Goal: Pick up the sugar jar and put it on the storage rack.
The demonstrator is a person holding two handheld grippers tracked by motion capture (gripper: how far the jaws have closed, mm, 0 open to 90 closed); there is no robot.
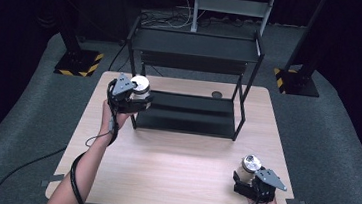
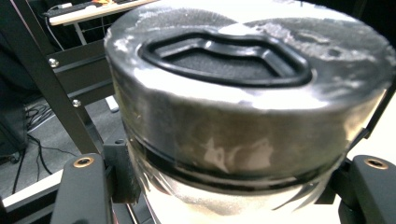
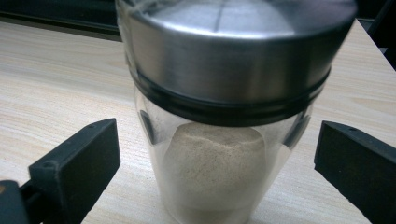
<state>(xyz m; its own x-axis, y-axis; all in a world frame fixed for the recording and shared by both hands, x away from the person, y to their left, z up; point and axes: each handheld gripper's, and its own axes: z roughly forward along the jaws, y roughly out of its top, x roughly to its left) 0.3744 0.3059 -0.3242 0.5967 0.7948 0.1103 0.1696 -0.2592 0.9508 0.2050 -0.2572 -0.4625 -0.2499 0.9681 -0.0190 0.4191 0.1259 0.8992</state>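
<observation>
High view: left claw (image 1: 136, 98) clamped on jar (image 1: 140, 84) at rack (image 1: 188, 113) shelf edge, unplaced; right claw (image 1: 245, 181) open around second jar (image 1: 249, 168) on counter (image 1: 177, 167), ungrasped.

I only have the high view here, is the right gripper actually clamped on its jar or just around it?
Observer: Just around it. In the right gripper view both pads stand clear of the right jar, which rests on the table.
Operator: What's in that jar?
Observer: A pale powder, filling the lower part of the glass.
Operator: And the left one?
Observer: The left gripper is shut on the left jar, pads at the glass below the metal lid.
Operator: Anything on that lid?
Observer: A black-rimmed opening on top.
</observation>
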